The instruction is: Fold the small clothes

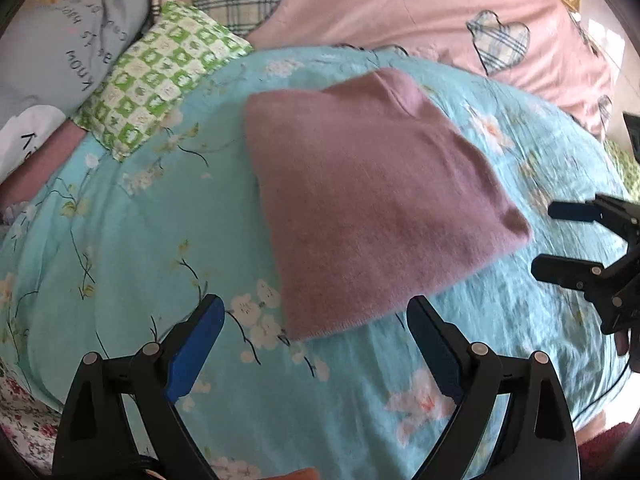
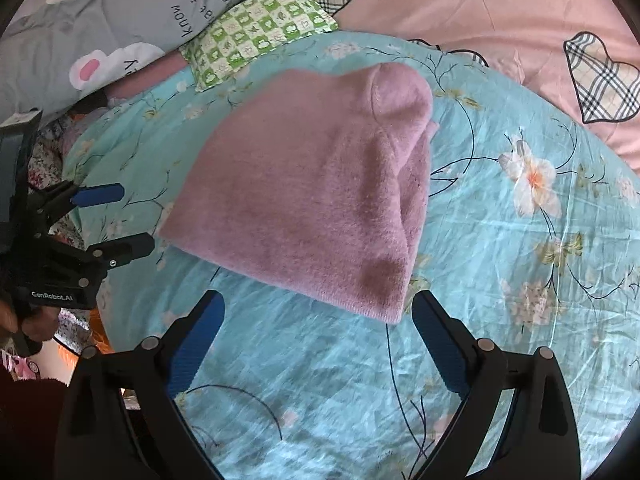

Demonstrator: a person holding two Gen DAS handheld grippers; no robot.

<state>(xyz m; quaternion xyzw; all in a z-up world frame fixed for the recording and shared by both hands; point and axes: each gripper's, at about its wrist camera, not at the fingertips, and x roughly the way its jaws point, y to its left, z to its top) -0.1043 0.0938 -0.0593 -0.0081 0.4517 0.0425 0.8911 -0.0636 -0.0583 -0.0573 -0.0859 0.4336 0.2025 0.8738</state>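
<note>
Bed setup, basically: a turquoise floral sheet spread over it, with a pink heart-print duvet bunched behind and a green checked pillow off to one side. Everything below is placed relative to the purple sweater, which is the piece getting folded.

That sweater lies flat on the sheet as a compact folded bundle, collar end tucked away toward the duvet. Looks like the fold is done or close to it, going by how squared up it is.

Both tools are off it. The left hand-held gripper hangs just short of the sweater's near corner, jaws spread wide, nothing between them. The right hand-held gripper is the same story at the other near corner: wide apart, empty, not touching the knit.

Stuff I'd worry about from here:

- The knit is fluffy and thick, so the layers could spring open by themselves. The right wrist view shows the stacked edges on one side already looking a bit puffy and uneven.
- Bed is soft. Pressing down beside the sweater could dimple the mattress and tip the bundle.
- If another fold is wanted, a pad could snag only the top layer and drag it, undoing things.
- Sheet is wrinkly, so sliding the bundle might bunch it up underneath.
</note>
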